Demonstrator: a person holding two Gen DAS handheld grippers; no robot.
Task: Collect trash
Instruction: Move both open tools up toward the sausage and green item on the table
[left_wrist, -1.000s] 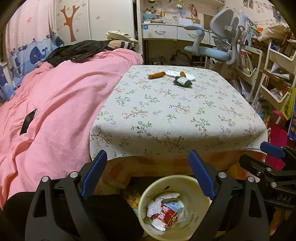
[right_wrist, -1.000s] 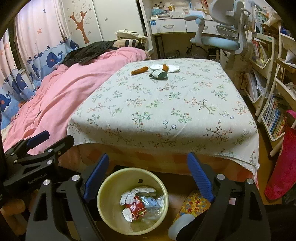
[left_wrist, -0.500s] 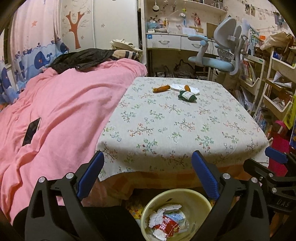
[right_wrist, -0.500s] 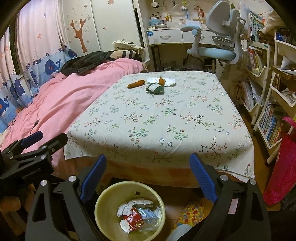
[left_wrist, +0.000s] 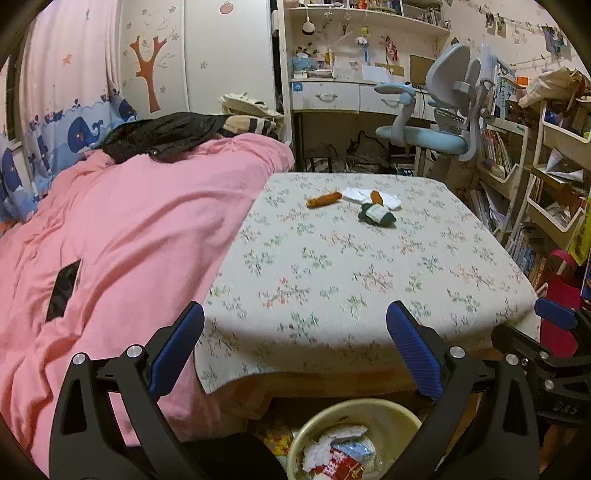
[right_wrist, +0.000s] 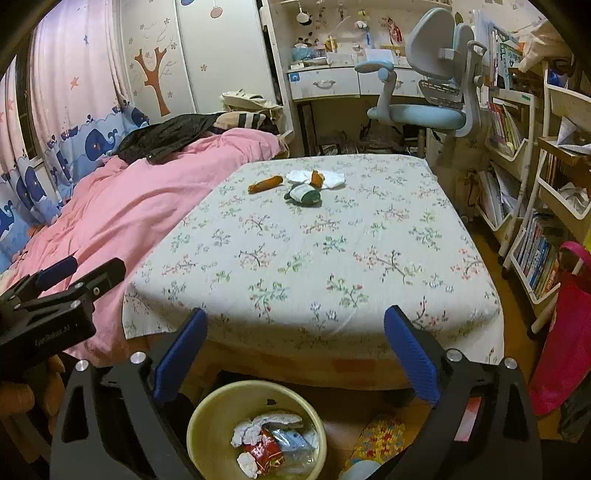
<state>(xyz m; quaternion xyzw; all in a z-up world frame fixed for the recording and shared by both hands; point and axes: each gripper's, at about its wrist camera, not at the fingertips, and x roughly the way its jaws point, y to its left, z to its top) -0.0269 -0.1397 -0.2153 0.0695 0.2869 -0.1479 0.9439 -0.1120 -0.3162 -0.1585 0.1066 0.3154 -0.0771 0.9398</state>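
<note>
A yellow bin with crumpled wrappers stands on the floor at the table's near edge. At the table's far side lie an orange wrapper, a white tissue with a second orange piece on it, and a green wrapper. My left gripper and right gripper are both open and empty, above the bin, short of the table.
The floral-cloth table fills the middle. A pink-covered bed with a phone lies left. A blue chair and desk stand behind, bookshelves on the right, a pink bag by them.
Both grippers have risen and tilted up, so the bin has dropped toward the bottom edge and more of the room shows. Both stay open.
</note>
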